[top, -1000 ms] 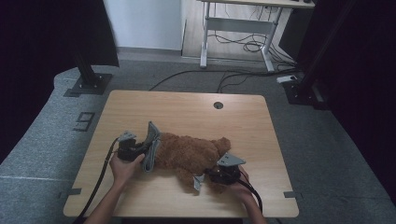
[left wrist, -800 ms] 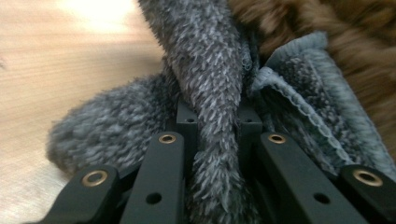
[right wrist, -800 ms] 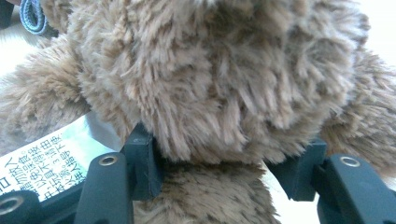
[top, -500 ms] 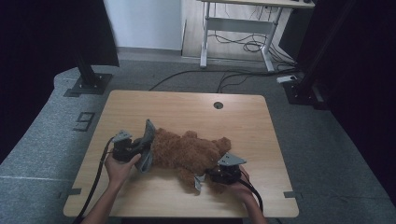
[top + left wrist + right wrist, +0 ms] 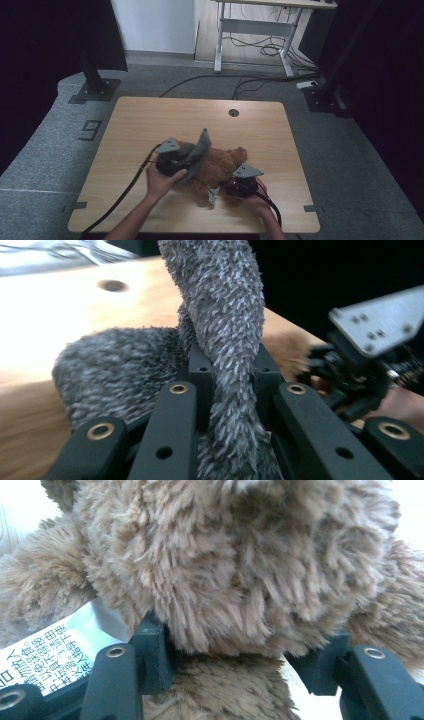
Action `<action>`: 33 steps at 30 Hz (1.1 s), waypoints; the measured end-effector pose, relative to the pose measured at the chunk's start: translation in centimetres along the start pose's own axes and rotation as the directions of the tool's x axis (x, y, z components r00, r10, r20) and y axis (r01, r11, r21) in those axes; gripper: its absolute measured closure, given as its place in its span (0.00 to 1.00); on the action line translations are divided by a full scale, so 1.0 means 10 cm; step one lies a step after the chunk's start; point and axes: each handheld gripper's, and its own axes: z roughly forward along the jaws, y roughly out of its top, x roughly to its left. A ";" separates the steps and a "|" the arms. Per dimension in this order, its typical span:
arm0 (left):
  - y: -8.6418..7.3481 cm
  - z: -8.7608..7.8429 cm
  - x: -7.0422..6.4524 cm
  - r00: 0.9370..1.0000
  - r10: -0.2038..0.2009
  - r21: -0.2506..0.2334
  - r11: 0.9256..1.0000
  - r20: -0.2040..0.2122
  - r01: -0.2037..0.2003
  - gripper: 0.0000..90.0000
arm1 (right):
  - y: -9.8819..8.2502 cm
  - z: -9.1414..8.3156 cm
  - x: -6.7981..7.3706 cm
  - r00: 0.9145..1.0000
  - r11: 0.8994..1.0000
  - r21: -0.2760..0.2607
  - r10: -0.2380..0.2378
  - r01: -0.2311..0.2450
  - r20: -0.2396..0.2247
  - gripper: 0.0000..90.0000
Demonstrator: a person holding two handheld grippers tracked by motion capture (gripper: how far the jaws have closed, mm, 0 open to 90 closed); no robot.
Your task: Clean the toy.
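A brown plush bear (image 5: 220, 167) lies near the front edge of the wooden table (image 5: 150, 120), a grey fuzzy cloth (image 5: 225, 330) draped against it. The left gripper (image 5: 186, 161) pinches the cloth tight between its jaws, while the right gripper (image 5: 240, 655) clamps the bear's furry body beside its white label (image 5: 55, 650).
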 end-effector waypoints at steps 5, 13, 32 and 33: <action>-0.04 0.34 -0.25 0.998 0.056 0.035 0.998 0.025 -0.057 0.85 | 0.00 0.00 0.00 1.000 1.000 0.005 0.001 -0.001 -0.001 0.46; -0.08 0.15 -0.08 0.995 0.073 0.032 0.997 -0.065 -0.071 0.85 | -0.01 0.00 -0.01 1.000 1.000 0.013 0.006 -0.006 -0.010 0.49; -0.41 -0.65 0.75 0.971 -0.116 -0.087 0.991 -0.211 0.100 0.86 | 0.00 0.00 0.02 1.000 0.999 0.041 -0.004 0.005 -0.013 0.64; -0.43 -0.66 0.76 0.969 -0.119 -0.088 0.991 -0.218 0.102 0.86 | 0.00 0.00 0.02 1.000 0.999 0.040 -0.003 0.004 -0.014 0.64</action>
